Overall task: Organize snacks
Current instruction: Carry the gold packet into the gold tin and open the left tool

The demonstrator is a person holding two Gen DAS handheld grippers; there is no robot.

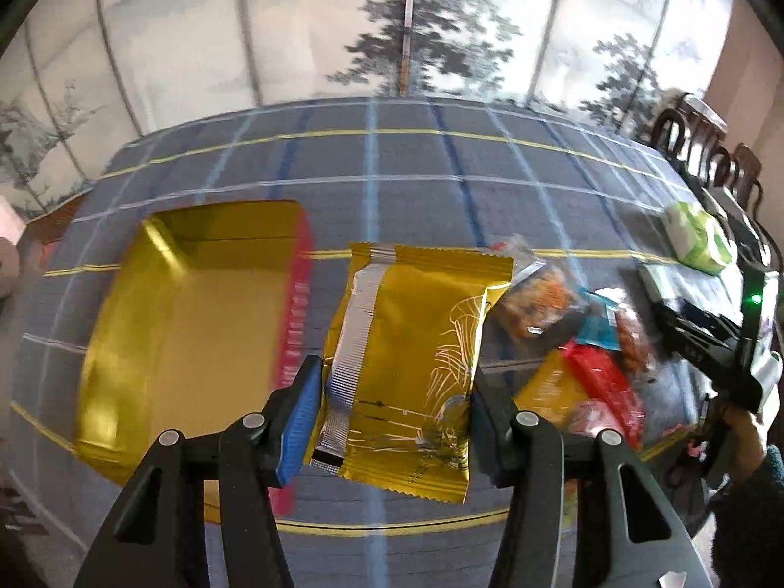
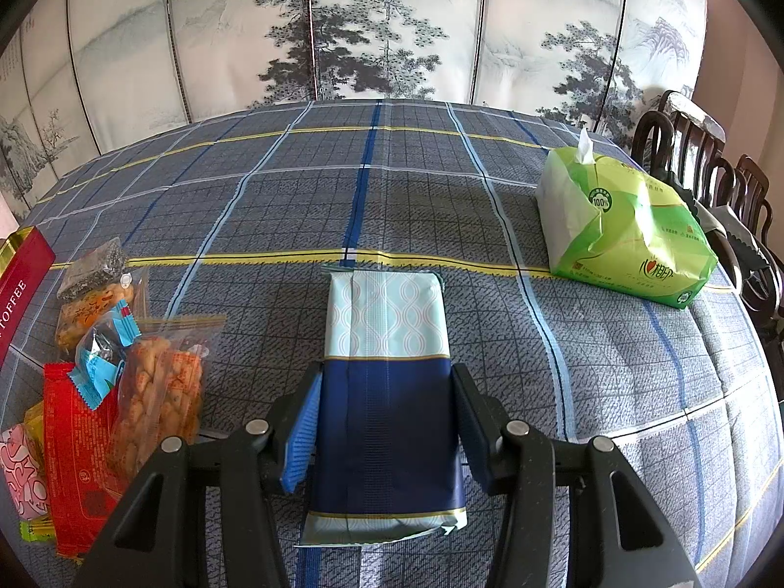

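Gold foil snack packet [image 1: 411, 367] is pinched in my left gripper [image 1: 392, 411], long axis pointing away, hanging above the tablecloth [image 1: 441, 161] just right of the open gold box [image 1: 196, 323], while my right gripper [image 2: 384, 431] clamps a blue-and-white packet [image 2: 387, 392].

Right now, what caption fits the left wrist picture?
Left tongs gripping a shiny gold foil snack packet beside an open gold box.

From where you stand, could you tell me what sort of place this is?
Probably a home dining room: a table under a blue plaid tablecloth, carved dark wooden chairs alongside it, and a folding screen painted with pines and mountains behind.
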